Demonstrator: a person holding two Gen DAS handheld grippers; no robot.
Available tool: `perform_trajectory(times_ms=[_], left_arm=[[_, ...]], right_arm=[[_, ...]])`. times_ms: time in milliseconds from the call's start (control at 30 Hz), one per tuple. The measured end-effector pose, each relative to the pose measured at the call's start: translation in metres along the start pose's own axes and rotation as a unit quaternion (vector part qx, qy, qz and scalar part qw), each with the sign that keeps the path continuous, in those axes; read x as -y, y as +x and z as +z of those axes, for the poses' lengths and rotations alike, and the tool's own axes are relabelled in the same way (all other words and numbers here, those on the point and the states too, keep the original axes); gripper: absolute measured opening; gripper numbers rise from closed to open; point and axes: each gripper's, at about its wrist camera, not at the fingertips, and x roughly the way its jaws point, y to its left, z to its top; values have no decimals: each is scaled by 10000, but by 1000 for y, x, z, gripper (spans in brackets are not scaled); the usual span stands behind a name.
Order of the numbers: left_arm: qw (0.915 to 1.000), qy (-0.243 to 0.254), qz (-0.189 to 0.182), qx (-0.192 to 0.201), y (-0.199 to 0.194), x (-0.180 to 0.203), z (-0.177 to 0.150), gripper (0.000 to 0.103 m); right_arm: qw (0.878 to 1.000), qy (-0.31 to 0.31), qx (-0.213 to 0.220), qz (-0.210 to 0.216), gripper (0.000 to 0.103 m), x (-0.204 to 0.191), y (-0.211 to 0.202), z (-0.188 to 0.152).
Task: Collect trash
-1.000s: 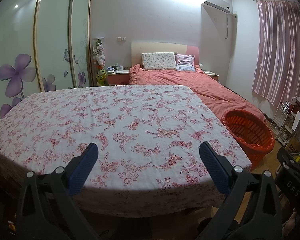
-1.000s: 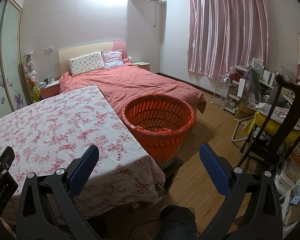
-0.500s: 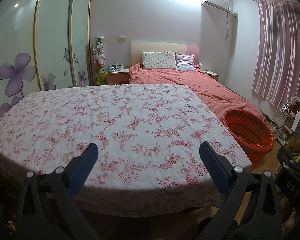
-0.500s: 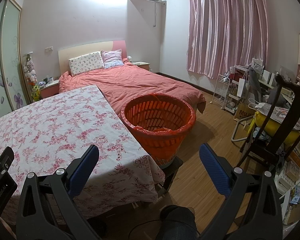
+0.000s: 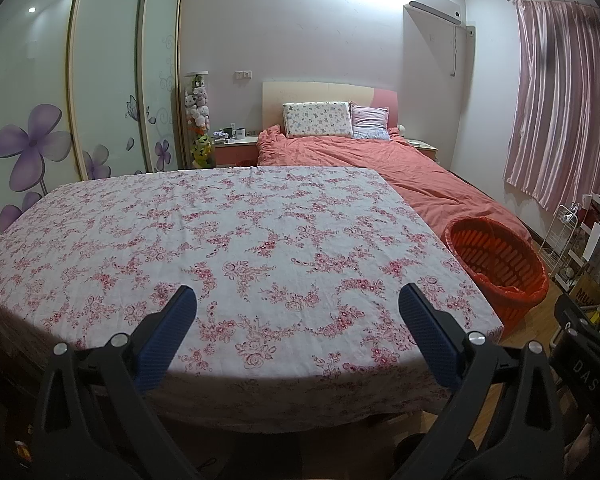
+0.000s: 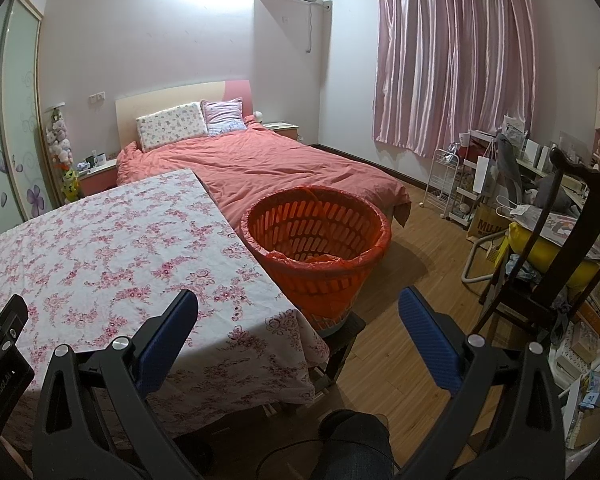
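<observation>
Beside the table's right edge, on a low dark stand (image 6: 346, 330), sits the orange slatted basket (image 6: 316, 236) lined with an orange bag (only a crumple of that liner shows inside). On the table, the pink floral cloth (image 5: 228, 248) lies bare of any litter. Both the left gripper (image 5: 296, 320) and the right gripper (image 6: 298, 320) hover at the near edge, blue-padded jaws wide and holding nothing, with the coral-covered bed (image 6: 260, 168) beyond.
</observation>
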Motion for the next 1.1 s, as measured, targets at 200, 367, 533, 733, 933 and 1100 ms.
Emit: perform_trajectory(times_ms=[200,367,533,733,933,1100], left_arm=[[10000,-1,0,-2,0,0,0,99],[10000,0,-2,-5,0,1,0,99],[10000,-1,0,-8,0,1,0,99],[10000,0,-4,-7,0,1,0,99],[10000,3,-2,-18,1,1,-1,99],[10000,6,-2,-15,1,1,-2,99]], right_arm=[[10000,-1,0,0,99,0,0,0],[10000,0,-2,0,99,0,0,0],[10000,-1,-1,0,99,0,0,0],[10000,-3,-4,1,99,0,0,1],[10000,-4,-4,2,99,0,0,1],[10000,-1,-4,1,99,0,0,1]])
